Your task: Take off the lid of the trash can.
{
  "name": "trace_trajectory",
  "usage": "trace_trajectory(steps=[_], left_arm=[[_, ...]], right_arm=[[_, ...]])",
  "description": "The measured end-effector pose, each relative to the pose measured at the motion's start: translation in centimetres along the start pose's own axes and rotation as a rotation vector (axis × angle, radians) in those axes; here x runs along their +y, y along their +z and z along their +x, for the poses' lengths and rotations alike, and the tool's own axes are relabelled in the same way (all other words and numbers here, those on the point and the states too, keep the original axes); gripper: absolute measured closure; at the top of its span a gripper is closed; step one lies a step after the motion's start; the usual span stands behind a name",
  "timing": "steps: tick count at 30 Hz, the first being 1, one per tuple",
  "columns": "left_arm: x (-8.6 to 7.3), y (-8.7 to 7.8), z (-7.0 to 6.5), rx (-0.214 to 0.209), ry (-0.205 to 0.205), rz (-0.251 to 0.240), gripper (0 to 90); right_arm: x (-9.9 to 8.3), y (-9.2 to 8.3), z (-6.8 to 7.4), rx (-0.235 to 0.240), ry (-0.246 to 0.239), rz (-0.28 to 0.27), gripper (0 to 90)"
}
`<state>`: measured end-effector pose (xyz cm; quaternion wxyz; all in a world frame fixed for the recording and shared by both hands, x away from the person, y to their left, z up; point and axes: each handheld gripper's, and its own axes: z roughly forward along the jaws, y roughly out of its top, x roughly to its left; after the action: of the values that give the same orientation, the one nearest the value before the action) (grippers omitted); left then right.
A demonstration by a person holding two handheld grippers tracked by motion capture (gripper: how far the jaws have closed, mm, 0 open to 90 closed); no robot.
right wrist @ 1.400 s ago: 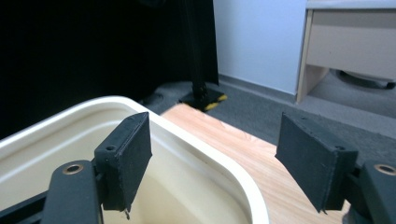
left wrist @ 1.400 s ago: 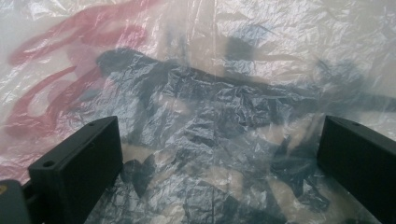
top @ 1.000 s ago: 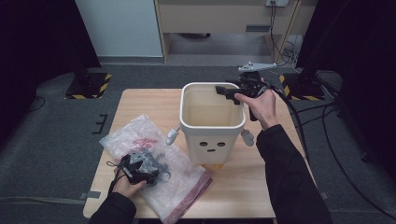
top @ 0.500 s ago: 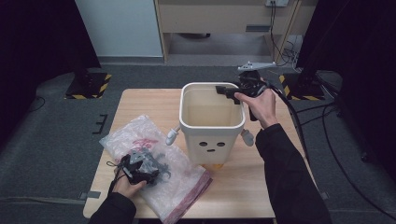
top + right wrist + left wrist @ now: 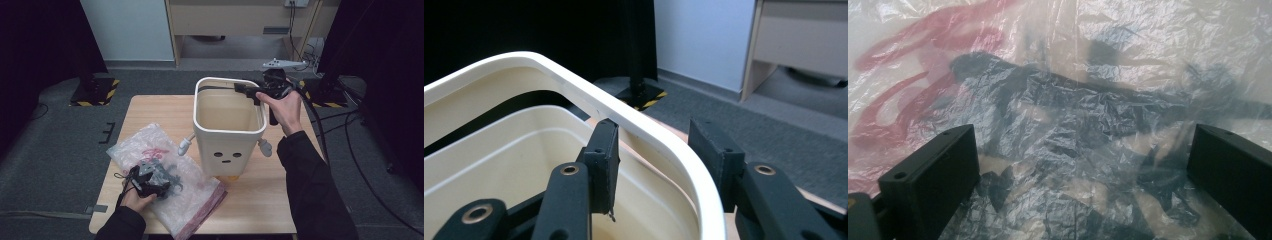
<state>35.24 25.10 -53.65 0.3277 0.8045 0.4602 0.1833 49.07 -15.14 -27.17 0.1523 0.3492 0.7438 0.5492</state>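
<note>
1. Cream bin (image 5: 227,131) with a face stands mid-table (image 5: 150,107), upright.
2. Right gripper (image 5: 651,160) straddles the bin's far rim; its jaws have just been closing, rim wall between them, pads not yet pressing. Looks like a grip forming.
3. Left gripper (image 5: 1083,165) rests spread wide on the plastic bag (image 5: 165,175) left of the bin, pinning it. Nothing blocks the rim.

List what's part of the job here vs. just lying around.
In the job:
- white bin, rim between the right tool's jaws, which have just been closing
- clear plastic bag under the open left tool

Lying about:
- hazard-striped stand bases on the floor
- floor cables
</note>
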Motion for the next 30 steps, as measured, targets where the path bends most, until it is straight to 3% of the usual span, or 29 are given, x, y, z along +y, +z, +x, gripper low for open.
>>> trace_trajectory(steps=[6,14,30], left_arm=[[0.0,0.0,0.0,0.0,0.0,-0.001,0.0],[0.0,0.0,0.0,0.002,0.0,0.0,0.0],[0.0,0.0,0.0,0.001,0.002,0.001,0.0]], right_arm=[[1.0,-1.6,0.2,-0.012,-0.004,-0.054,56.3],[1.1,-4.6,-0.5,-0.064,-0.013,-0.116,56.2],[-1.8,-9.7,-4.4,-0.238,0.057,-0.234,56.2]])
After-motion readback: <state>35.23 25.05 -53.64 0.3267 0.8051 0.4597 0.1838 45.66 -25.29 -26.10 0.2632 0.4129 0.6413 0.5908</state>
